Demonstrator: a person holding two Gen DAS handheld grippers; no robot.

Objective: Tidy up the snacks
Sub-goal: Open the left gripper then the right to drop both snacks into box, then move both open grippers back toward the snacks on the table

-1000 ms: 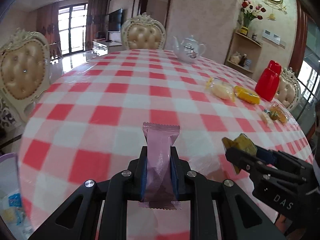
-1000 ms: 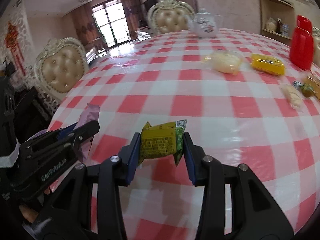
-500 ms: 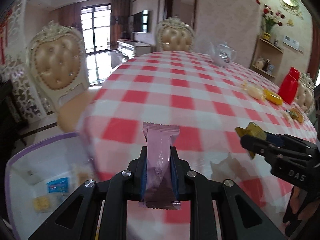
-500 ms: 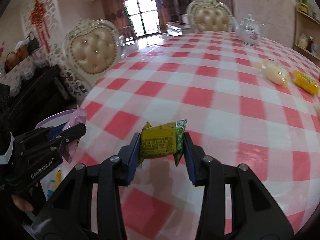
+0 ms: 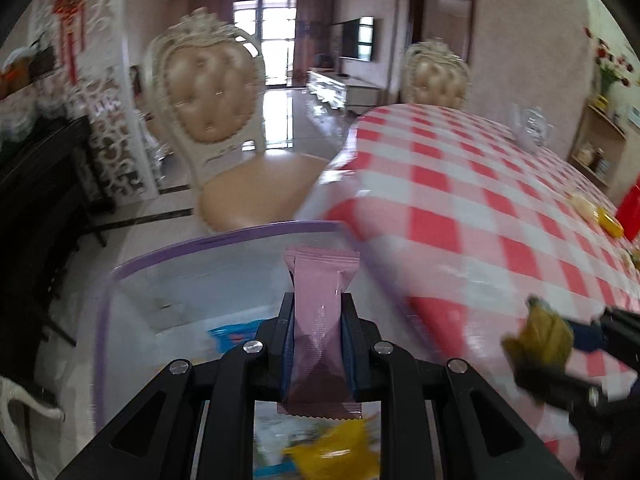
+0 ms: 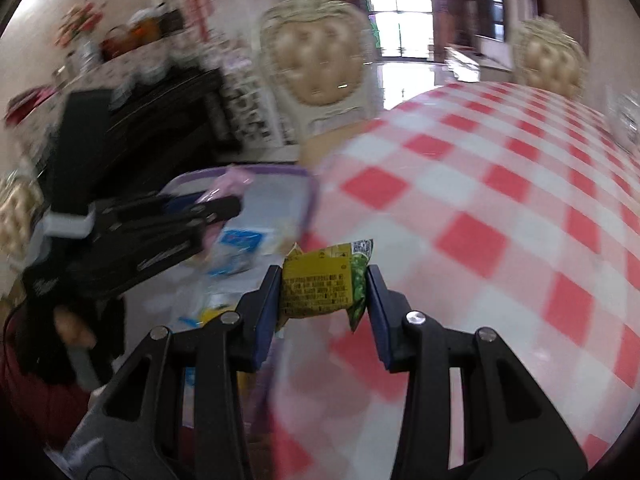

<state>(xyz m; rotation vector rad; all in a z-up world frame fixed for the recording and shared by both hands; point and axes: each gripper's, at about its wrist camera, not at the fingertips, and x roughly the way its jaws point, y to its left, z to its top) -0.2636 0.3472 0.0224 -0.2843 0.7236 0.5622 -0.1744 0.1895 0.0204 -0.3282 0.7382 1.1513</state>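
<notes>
Here, pink wrapper (image 5: 320,320) upright, yellow-green pkt (image 6: 324,284) crumpled

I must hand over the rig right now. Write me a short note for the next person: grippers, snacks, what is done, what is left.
Left gripper: shut on the pink snack packet, above the clear bin with the purple rim.
Right gripper: shut on the yellow-green snack packet, at the table's edge beside the bin.
Bin: stands off the table's edge beside the checked tablecloth; it already holds a blue packet and a yellow one.
Done: both packets picked up and carried to the bin.
Left: release both into the bin, then likely fetch the snacks at the far right of the table.
</notes>
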